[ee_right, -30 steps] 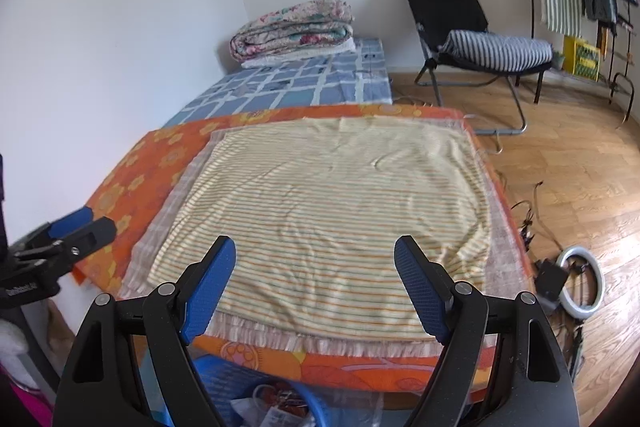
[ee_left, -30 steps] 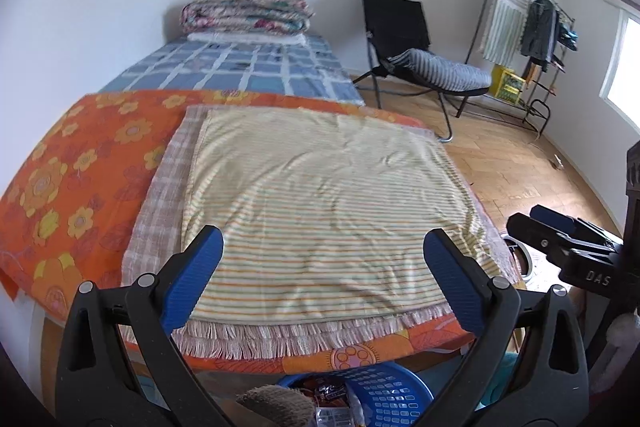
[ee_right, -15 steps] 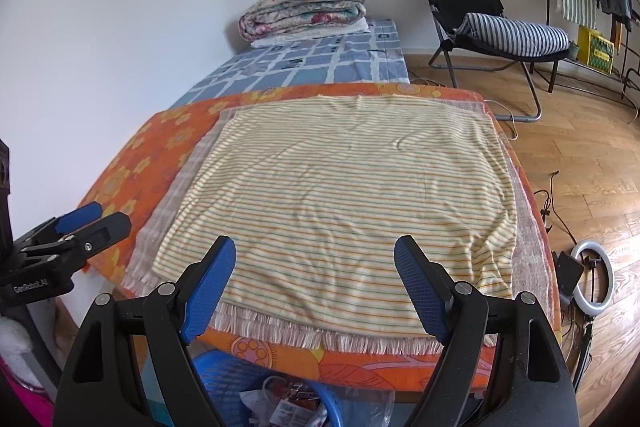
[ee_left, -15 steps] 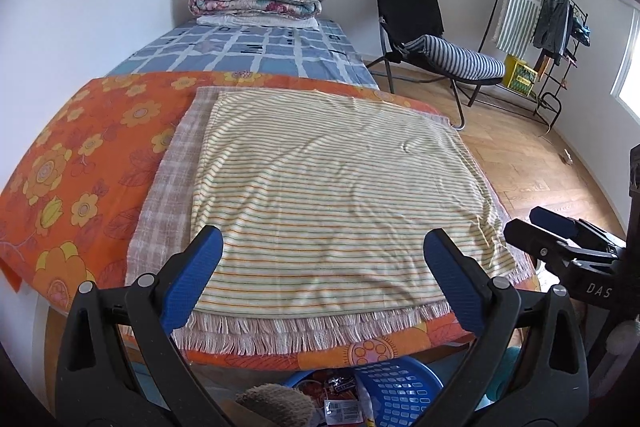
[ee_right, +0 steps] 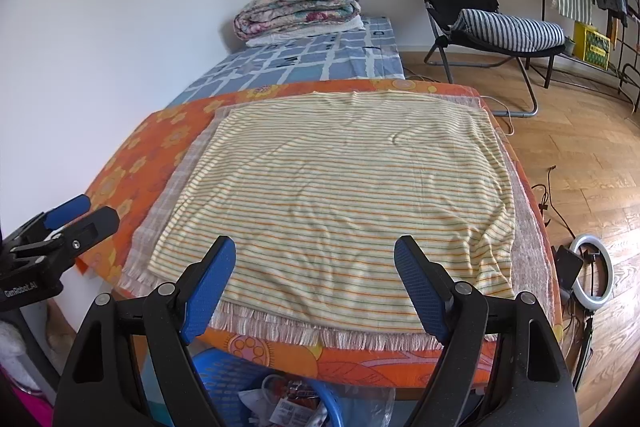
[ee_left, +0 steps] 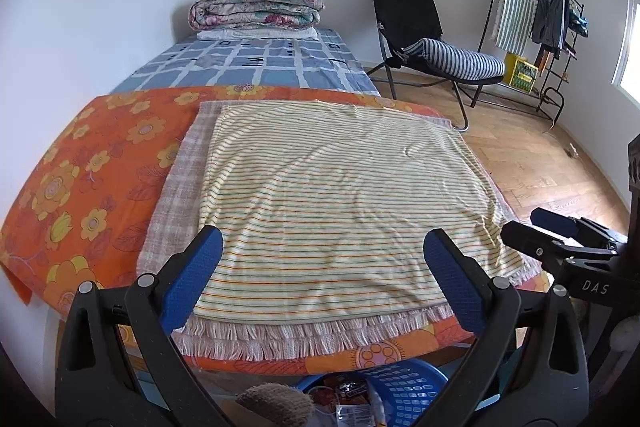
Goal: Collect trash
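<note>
Two handheld tongs hover side by side over the near edge of a bed, both tilted downward. The bed [ee_left: 100, 167] wears an orange flowered cover, and a yellow striped cloth [ee_left: 340, 195] lies flat on a fringed checked cloth at its near end; no litter shows anywhere on that surface. A folded floral quilt [ee_left: 256, 7] sits at the far end of the bed.

The trash [ee_right: 296, 403] sits below the near edge of the bed, in a blue plastic basket [ee_right: 224, 367] on the floor: crumpled wrappers, white paper and a clear film bag, partly hidden by the tongs themselves. In the left view the same basket [ee_left: 404, 387] appears with packets inside and a brown fuzzy object at its rim, which cannot be identified.

These scraps look very light, soft and crinkly, likely slippery where the film is smooth. They should crush without harm, so pinching a bunched fold or a raised corner seems the surest hold.

The left gripper [ee_left: 320, 275] has its blue pads wide apart, with nothing between them and touching nothing. The right gripper [ee_right: 316, 283] is likewise spread wide, empty, clear of the cloth beneath. Each tong shows at the edge of the other's view
</note>
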